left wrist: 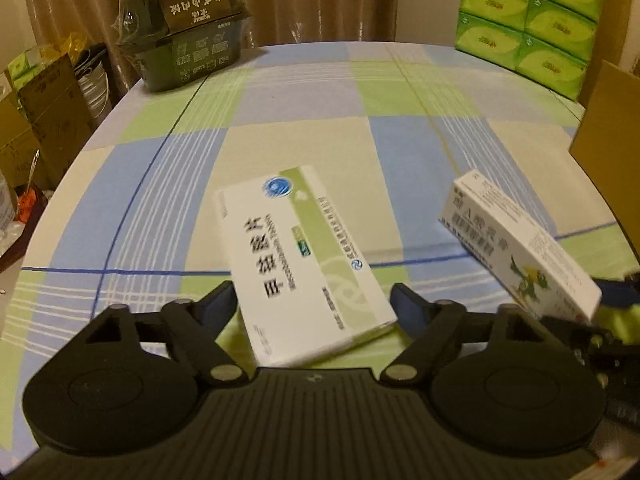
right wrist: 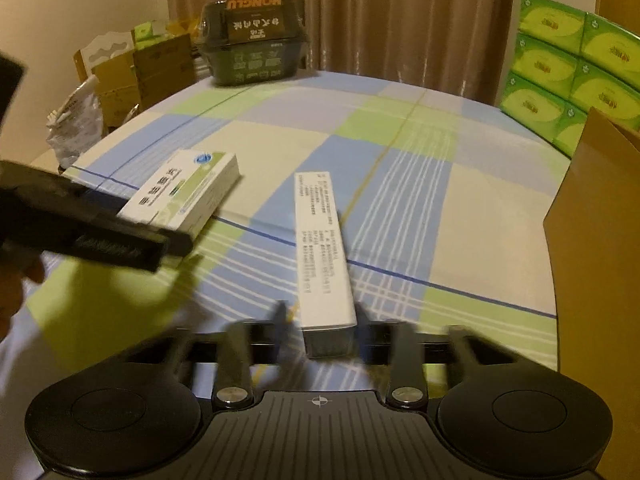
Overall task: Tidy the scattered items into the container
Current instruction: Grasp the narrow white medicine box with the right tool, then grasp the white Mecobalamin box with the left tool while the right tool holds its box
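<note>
A white and green medicine box [left wrist: 304, 264] lies flat on the checked tablecloth between the fingers of my left gripper [left wrist: 314, 300], which stand wide of it. It also shows in the right wrist view [right wrist: 184, 196]. A long white ointment box [right wrist: 322, 248] sits between the fingers of my right gripper [right wrist: 322, 320], which are closed against its near end. In the left wrist view this box [left wrist: 516, 244] is lifted and tilted. The brown cardboard container [right wrist: 600, 264] stands at the right.
A dark wrapped bowl set [left wrist: 184, 28] stands at the table's far left corner. Stacked green tissue packs [left wrist: 528, 20] stand at the far right. Cardboard boxes and bags [right wrist: 132, 68] sit off the table's left edge.
</note>
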